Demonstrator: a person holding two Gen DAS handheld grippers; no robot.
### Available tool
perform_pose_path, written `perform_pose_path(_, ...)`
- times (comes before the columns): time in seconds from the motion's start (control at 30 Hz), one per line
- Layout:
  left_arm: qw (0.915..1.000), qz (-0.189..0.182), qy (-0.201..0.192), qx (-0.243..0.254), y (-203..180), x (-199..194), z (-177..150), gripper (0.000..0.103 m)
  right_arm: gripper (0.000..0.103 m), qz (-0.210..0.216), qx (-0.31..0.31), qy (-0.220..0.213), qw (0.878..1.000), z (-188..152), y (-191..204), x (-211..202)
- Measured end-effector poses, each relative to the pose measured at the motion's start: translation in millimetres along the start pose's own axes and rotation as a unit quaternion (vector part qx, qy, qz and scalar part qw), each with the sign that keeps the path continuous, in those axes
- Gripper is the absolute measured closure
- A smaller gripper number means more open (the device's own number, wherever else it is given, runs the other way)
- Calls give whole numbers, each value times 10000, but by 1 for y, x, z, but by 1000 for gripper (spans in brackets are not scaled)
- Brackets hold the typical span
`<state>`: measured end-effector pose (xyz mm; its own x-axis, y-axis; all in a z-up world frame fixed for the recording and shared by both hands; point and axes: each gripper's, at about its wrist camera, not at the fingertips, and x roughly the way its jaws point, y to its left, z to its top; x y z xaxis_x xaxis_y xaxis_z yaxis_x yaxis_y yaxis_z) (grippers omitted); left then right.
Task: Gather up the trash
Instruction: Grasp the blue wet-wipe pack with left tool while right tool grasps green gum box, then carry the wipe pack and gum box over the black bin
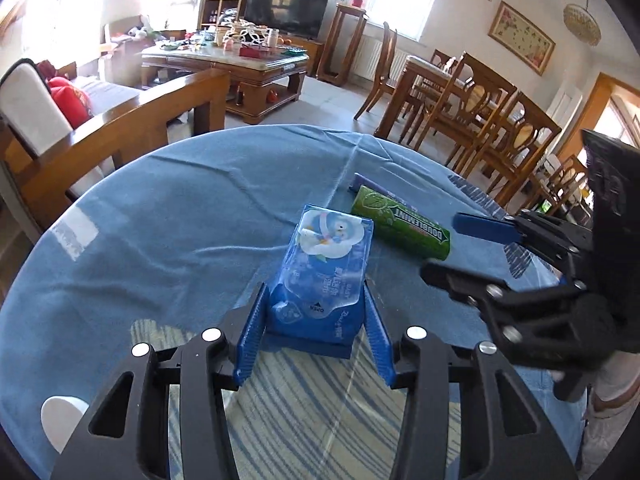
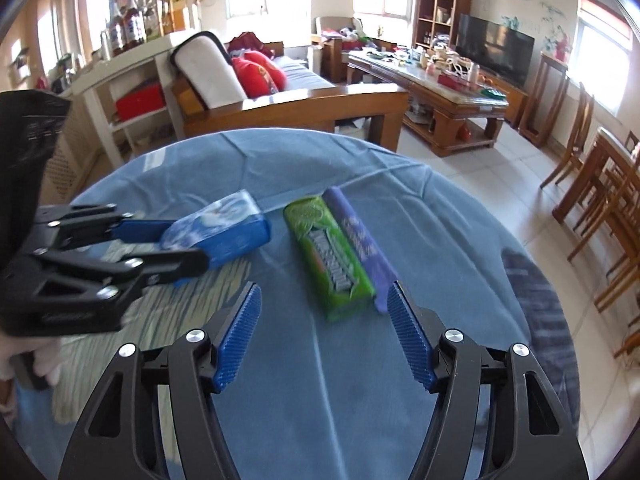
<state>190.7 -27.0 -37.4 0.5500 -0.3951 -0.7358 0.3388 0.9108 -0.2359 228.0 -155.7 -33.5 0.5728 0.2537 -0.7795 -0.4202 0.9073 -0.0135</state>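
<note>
A sunlit living room is seen behind a round surface [image 1: 168, 208] covered with a blue cloth; a wooden sofa [image 2: 288, 108], a cluttered coffee table [image 1: 224, 64], a dark television [image 1: 286, 10] and dining chairs [image 1: 472, 108] are ranged around it.

Three pieces of trash are laid near the middle of the surface. A blue wipes pack [image 1: 326, 264], printed with a white cartoon bird, is set between the blue ribbed pads of the left hand-held gripper [image 1: 316, 312]. The pads are pressed against the near end of the pack on both sides, so the pack is pinched there, and its far end is pointed away across the cloth. Just beside it, to its right in the left wrist view, a green chewing-gum pack [image 2: 328, 256] is laid flat, and a purple packet [image 2: 360, 240] is laid along its far side, touching it or very nearly; the blur makes that contact hard to judge.

The right hand-held gripper [image 2: 324, 336] is held spread above the cloth, with nothing between its pads. The near end of the green pack is lined up just ahead of the gap, closer to the right pad, apart from both.

A striped patch of cloth [image 1: 304, 408] is seen beneath the left hand-held gripper, and a white round object [image 1: 60, 420] lies at the near left edge.
</note>
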Motion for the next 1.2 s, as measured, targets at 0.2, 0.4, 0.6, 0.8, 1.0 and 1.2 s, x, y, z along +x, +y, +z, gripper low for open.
perform_pose_path(0.2,9998,-8,-70,-185,8,-7,-2,57,57,51,-180,152,9997,9,9,19)
perform_pose_path(0.4,9998,-28,-79,-165,7,-9,-2,57,71,176,-129,194,9996,14,13,26)
perform_pose_path(0.6,9997,-93,-160,-167,9,-11,-1,57,72,394,383,72,9985,1,6,4)
perform_pose_path(0.8,9992,-266,-291,7,3,-15,0,57,72,655,1028,-430,9916,-30,7,-52)
perform_pose_path(1.0,9972,-527,-471,249,-12,-20,3,57,72,689,1642,-966,9793,-79,11,-112)
perform_pose_path(1.2,9938,-709,-650,557,-48,-54,-15,57,72,678,1916,-1287,9706,-134,12,-175)
